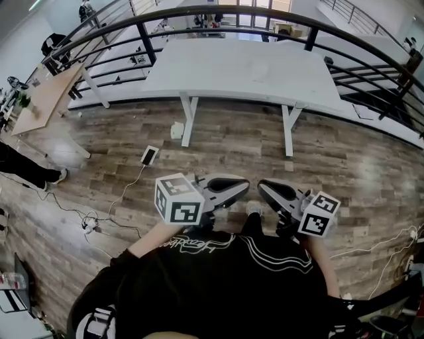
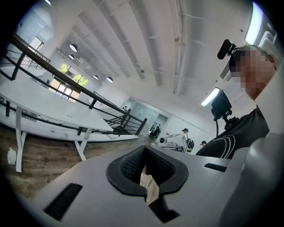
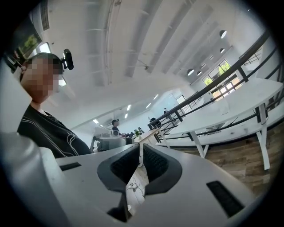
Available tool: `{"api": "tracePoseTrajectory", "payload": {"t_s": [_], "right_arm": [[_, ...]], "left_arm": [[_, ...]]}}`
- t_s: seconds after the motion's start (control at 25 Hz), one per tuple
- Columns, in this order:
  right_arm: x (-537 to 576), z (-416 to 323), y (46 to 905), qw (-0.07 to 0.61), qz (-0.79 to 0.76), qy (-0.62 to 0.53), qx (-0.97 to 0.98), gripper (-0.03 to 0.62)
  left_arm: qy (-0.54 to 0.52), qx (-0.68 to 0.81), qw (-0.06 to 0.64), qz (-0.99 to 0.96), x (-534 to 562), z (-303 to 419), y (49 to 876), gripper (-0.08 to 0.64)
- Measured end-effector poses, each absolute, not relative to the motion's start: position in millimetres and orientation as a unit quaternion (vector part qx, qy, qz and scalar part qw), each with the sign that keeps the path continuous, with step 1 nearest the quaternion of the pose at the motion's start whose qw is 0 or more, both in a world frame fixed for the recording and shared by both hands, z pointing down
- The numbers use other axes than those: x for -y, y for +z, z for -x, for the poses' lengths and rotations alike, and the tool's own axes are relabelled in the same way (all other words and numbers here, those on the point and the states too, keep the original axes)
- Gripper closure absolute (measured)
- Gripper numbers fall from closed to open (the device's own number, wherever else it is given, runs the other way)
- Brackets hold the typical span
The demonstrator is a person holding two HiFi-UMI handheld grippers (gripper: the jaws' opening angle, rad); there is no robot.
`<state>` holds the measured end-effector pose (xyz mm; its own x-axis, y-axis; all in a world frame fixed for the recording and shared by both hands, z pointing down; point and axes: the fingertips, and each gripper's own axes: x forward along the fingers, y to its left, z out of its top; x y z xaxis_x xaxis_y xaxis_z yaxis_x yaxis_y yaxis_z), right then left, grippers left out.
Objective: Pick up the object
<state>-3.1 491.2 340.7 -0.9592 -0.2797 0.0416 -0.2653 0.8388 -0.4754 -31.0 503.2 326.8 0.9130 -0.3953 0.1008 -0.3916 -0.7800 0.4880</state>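
Observation:
No object for picking up shows in any view. In the head view I hold both grippers close to my chest, above the wooden floor. The left gripper [image 1: 244,187] points right and the right gripper [image 1: 263,188] points left, their tips almost meeting. Seen from its own camera, the left gripper [image 2: 144,167] has its dark pads together with nothing held; only a sliver of floor shows through the slit. The right gripper [image 3: 139,162] looks the same in its own view, shut and empty. The marker cubes [image 1: 177,198] sit at the outer ends.
A long white table [image 1: 245,69] stands ahead behind a black curved railing [image 1: 199,13]. A wooden table [image 1: 46,96] is at the far left. Cables and a power strip [image 1: 89,225] lie on the floor, with a small white box [image 1: 176,130] near the table leg. A person's leg [image 1: 26,171] is at the left edge.

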Motion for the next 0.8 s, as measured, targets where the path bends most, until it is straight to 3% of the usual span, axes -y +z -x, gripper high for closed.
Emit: {"api": "tracePoseTrajectory", "payload": {"t_s": [0.8], "right_arm": [[-132, -76, 345, 0.018, 0.07, -0.31, -0.948, 0.561]], "left_arm": [[-0.018, 0.278, 0.311, -0.909, -143, -44, 346, 0.554]]}}
